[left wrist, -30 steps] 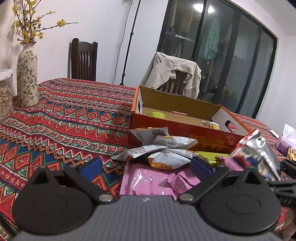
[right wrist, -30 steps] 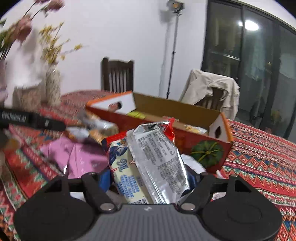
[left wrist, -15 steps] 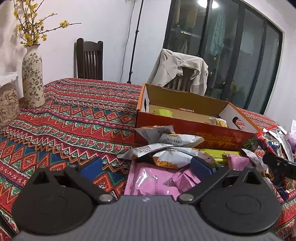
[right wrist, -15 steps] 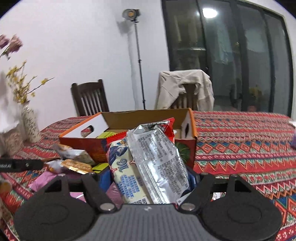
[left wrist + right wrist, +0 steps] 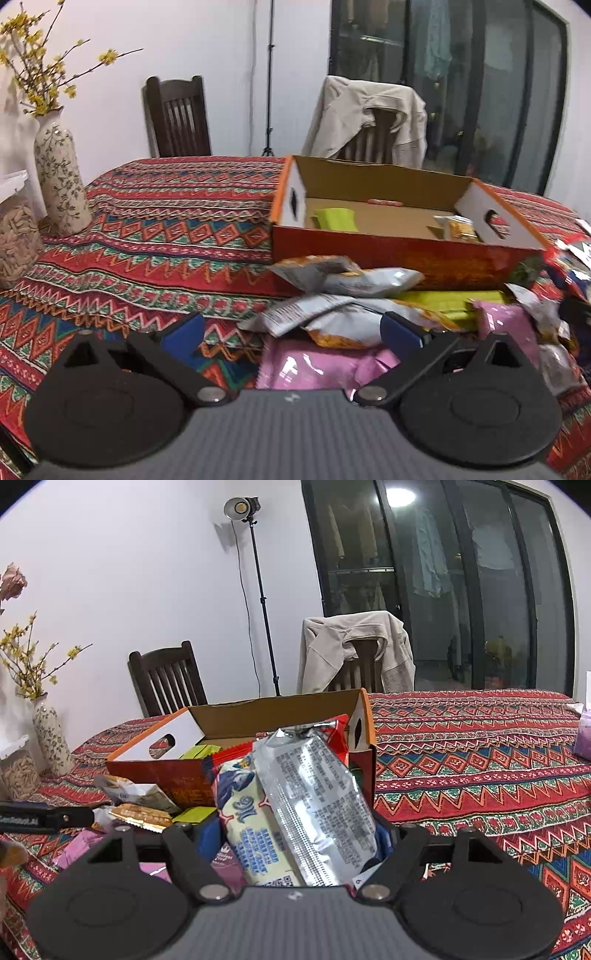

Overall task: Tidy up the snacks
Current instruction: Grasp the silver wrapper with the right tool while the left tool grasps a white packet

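While clamped between the blue pads of the right gripper (image 5: 295,834), stands upright, a red-and-silver snack packet (image 5: 295,805), just in front of one open orange cardboard box (image 5: 236,738). Holds three small packets, that box: one green (image 5: 334,218), one yellow (image 5: 458,229), one thin red (image 5: 384,202). Hovers low with jaws spread wide and nothing between them, the left gripper (image 5: 291,328), over a loose heap of snack packets (image 5: 351,306) beside the box's near wall; too overlapped to count, pink, silver and green among them. Beyond on the patterned tablecloth (image 5: 166,229), one floral vase (image 5: 59,173); behind the table, two chairs, one draped with a beige jacket (image 5: 354,650).
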Tool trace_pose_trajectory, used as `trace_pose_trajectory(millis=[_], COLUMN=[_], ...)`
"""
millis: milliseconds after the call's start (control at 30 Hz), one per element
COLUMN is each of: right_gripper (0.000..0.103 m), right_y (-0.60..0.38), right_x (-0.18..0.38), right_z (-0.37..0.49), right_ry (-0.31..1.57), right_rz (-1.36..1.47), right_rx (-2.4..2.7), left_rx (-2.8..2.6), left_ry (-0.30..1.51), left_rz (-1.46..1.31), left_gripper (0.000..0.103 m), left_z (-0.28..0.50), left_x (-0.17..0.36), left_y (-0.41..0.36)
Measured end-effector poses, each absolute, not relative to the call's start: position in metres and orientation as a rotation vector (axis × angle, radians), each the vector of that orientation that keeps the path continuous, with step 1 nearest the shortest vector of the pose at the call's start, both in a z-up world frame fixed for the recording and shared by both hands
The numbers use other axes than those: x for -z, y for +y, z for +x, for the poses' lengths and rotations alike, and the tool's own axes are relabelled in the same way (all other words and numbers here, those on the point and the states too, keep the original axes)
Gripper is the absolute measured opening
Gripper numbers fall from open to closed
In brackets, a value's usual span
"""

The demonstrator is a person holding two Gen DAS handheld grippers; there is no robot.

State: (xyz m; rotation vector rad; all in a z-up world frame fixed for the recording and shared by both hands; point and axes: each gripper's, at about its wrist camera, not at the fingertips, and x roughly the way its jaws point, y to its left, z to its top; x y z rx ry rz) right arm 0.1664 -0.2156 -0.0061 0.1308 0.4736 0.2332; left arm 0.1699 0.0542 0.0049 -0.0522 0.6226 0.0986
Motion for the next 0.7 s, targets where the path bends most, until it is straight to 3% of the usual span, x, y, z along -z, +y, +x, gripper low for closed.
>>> trace_pose_trajectory(millis=[400,500,533,633,667,700], right_gripper=[0.076,0.077,0.077,0.077,0.077,0.077], right_y=[-0.217,-0.217,-0.216,-0.216,-0.215,-0.215], right_x=[0.006,0.006,0.006,0.006,0.006,0.006], right_z=[0.167,0.167,0.167,0.167,0.168,0.167], right_ry=[0.478,0.478,0.479,0.481,0.481,0.481], right_rz=[0.137,0.139,0.139,0.139,0.138,0.139], right_rx=[-0.228,-0.23,-0.231,-0.233,-0.233,-0.233], left_rx=[-0.116,-0.099,-0.088,-0.093,-0.098,-0.099], left_ry=[0.775,0.801,0.806,0.804,0.8,0.793], left_rz=[-0.202,-0.248,-0.275,-0.292,-0.288,-0.287], left_gripper=[0.1,0.08,0.063,0.052,0.041,0.042], left_z=[0.228,0.228,0.227,0.222,0.22,0.217], left_x=[-0.001,0.004,0.005,0.006,0.007,0.007], left_y=[0.078,0.086,0.09,0.098,0.1,0.103])
